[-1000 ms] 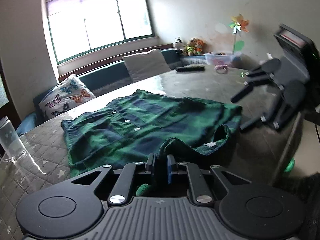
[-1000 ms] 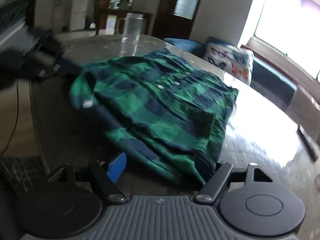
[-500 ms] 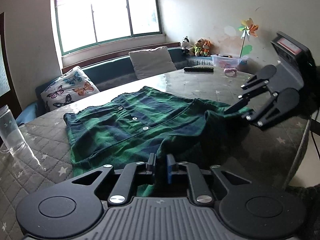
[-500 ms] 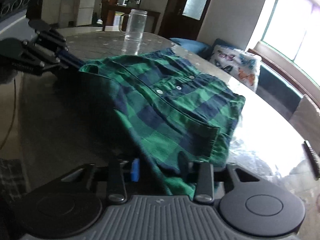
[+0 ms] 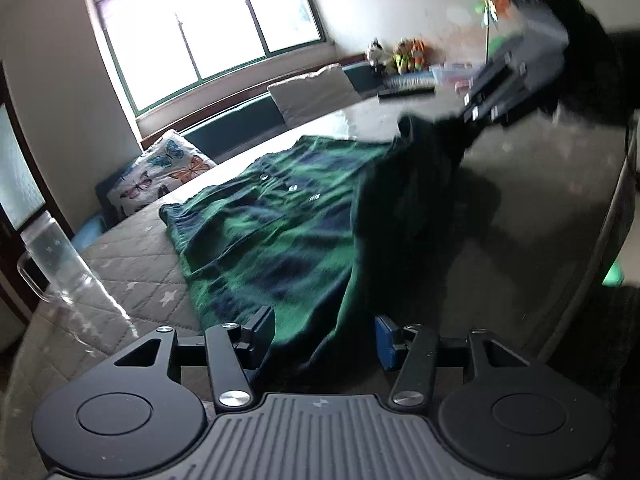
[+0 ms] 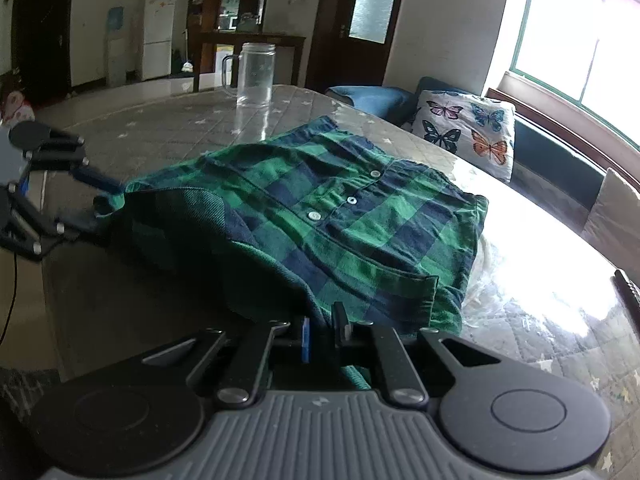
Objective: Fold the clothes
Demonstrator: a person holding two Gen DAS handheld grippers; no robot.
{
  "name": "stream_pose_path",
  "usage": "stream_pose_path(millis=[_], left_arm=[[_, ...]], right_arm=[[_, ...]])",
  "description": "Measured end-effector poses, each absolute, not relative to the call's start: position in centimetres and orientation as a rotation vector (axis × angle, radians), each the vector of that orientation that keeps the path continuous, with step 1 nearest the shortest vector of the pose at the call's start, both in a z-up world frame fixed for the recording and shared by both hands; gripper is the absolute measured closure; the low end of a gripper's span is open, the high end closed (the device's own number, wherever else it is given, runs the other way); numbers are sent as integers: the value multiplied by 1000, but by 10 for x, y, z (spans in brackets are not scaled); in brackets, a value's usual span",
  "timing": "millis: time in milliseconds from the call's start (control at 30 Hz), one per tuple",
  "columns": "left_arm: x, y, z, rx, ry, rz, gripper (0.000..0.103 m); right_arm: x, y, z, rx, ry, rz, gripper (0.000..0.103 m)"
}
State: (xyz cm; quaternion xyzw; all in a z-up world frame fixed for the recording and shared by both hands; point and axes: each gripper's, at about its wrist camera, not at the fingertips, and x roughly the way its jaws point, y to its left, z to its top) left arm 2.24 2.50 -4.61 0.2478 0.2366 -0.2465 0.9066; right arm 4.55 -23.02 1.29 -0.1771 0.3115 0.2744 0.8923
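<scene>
A green and navy plaid shirt [image 6: 352, 216] lies on the quilted table, buttons up; it also shows in the left wrist view [image 5: 280, 232]. My right gripper [image 6: 323, 334] is shut on the shirt's near edge and holds it a little off the table. From the left wrist view the right gripper [image 5: 476, 110] shows at the upper right with dark cloth hanging from it. My left gripper [image 5: 324, 334] is open, its fingers either side of the shirt's near edge. From the right wrist view the left gripper [image 6: 94, 196] shows at the shirt's left corner.
A clear glass mug [image 6: 254, 76] stands on the table beyond the shirt, also in the left wrist view [image 5: 52, 258]. A butterfly cushion [image 6: 464, 128] and a bench run under the window. A dark remote [image 5: 406, 92] lies at the table's far side. The table edge [image 5: 608, 216] is at right.
My left gripper has opened and let go of the shirt edge. My right gripper has shut on the shirt's other edge and lifted it. The left view is blurred from motion.
</scene>
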Motion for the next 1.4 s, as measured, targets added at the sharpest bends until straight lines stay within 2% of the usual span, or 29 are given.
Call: stream_pose_path(millis=[133, 200, 267, 300, 367, 667, 1033, 1167, 1400], left_arm=[[26, 26, -51, 563, 473, -497, 49], [32, 29, -51, 557, 474, -493, 73], [39, 32, -48, 531, 480, -502, 87], [40, 32, -46, 523, 476, -505, 92], [37, 31, -39, 514, 458, -498, 95], [9, 29, -7, 493, 377, -483, 97], [-85, 47, 47, 408, 272, -475, 97], [-82, 48, 56, 382, 237, -439, 97], [-21, 49, 60, 329, 249, -408, 97]], right_arm=[[45, -230, 18, -354, 626, 550, 95], [46, -231, 20, -345, 619, 540, 95], [45, -231, 20, -332, 616, 529, 97], [45, -231, 19, -328, 612, 524, 97], [43, -232, 19, -315, 605, 517, 99], [12, -247, 38, -254, 547, 512, 100], [-79, -261, 87, -231, 466, 595, 100], [-85, -259, 100, -237, 443, 616, 101], [-24, -256, 106, -220, 458, 605, 101]])
